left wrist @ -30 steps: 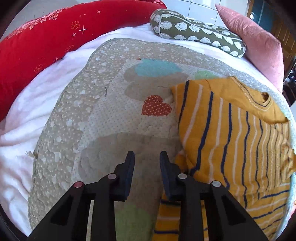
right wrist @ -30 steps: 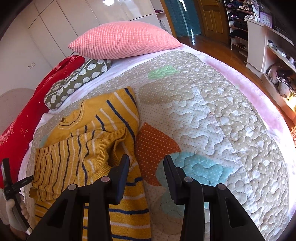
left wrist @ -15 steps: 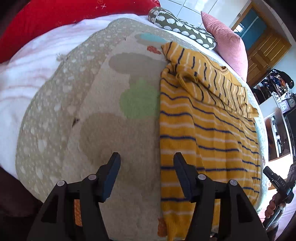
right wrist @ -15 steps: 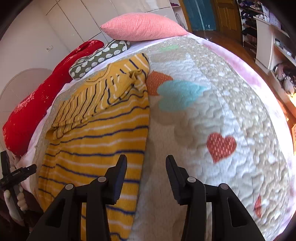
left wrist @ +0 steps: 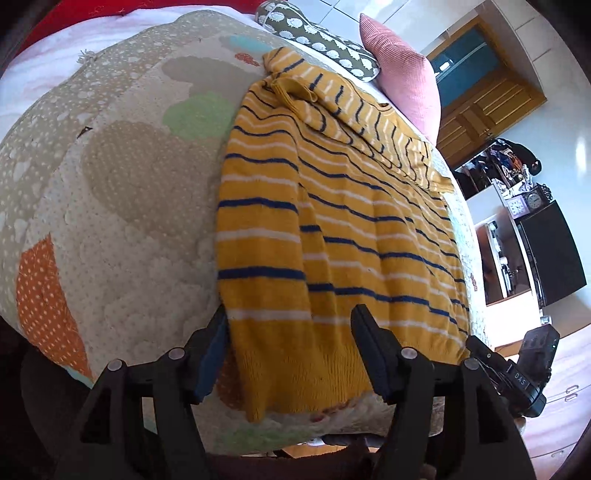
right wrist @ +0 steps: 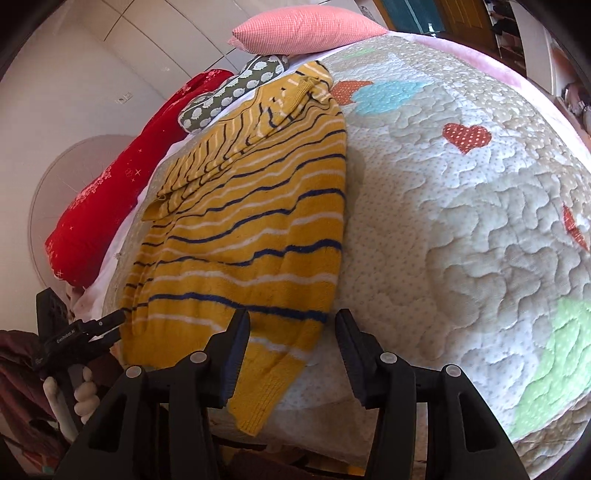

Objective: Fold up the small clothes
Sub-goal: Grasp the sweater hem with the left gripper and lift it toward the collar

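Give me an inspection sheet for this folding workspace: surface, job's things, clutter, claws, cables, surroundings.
Surface: beige quilted bedspread with heart and cloud patches, over a bed.
Job's things: yellow knit sweater with navy and white stripes, lying flat, sleeves folded across the upper part, hem at the near edge.
Clutter: long red bolster, olive patterned cushion, pink ribbed pillow at the far end.
Claws: left claw opening, sweater's hem corner between the jaws, pads not pressing; right claw opening over the other hem corner.
Cables: nothing seen.
Surroundings: white wardrobe doors, wooden door, shelves with small items.
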Demonstrator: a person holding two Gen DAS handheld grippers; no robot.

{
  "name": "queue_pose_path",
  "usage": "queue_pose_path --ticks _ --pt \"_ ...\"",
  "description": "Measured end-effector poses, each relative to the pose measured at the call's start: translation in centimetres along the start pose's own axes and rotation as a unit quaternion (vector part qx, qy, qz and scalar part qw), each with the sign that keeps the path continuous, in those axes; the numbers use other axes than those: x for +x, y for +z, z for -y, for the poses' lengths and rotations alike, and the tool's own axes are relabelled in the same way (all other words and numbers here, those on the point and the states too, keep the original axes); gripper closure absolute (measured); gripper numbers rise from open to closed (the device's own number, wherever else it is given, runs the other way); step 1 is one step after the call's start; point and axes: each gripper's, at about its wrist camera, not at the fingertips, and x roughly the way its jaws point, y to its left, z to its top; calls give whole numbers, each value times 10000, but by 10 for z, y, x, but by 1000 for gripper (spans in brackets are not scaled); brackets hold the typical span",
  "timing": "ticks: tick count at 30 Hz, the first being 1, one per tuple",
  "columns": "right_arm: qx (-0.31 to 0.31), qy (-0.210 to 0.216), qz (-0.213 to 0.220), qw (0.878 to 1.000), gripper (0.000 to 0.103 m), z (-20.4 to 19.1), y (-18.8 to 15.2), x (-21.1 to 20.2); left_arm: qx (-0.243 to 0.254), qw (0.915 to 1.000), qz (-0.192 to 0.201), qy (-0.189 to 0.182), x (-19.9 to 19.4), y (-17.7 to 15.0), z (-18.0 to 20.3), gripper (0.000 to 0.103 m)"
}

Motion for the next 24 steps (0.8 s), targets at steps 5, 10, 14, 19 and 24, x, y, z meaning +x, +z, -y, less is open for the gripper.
queue_pose_path --ticks 5,10,14,19,24 --pt "48 97 4 9999 50 -10 -4 16 77 9996 -135 231 13 6 9 34" --pt "68 -191 21 9998 92 -14 3 22 11 9984 -119 548 9 10 14 92" --pt "475 216 14 9986 93 -1 7 13 14 9983 72 587 -9 5 18 93" --pt "481 411 8 9980 94 -1 -2 -7 11 9987 216 470 -37 -10 19 93" --pt "431 449 -18 9981 95 3 -20 -28 110 9989 217 389 -52 -33 23 93"
